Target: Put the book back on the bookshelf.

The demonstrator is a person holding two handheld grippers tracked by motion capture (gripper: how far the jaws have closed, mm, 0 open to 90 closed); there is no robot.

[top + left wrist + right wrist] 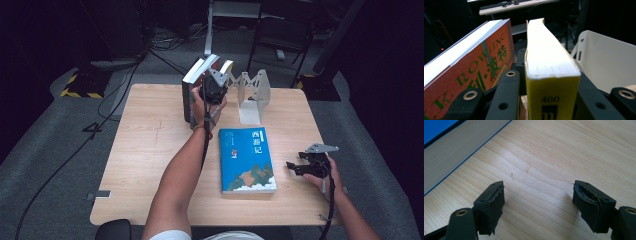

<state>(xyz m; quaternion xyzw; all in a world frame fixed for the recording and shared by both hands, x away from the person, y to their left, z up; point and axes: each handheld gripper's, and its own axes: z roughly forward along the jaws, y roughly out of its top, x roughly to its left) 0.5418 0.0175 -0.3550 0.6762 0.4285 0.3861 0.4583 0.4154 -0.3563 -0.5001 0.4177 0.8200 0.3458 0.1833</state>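
Yellow book (549, 75) spine cut off by bottom edge; blue book (439, 126) cropped at top-left corner.

Three books (248, 159), one white bookend (252, 95), one table (145, 165)

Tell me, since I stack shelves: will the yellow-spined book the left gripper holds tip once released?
Probably. The yellow-spined book stands on its narrow edge, clamped by the left hand-held gripper, so it looks apt to lean. It is thick, so likely heavy and fairly stiff. The leaning orange book beside it may offer little support.
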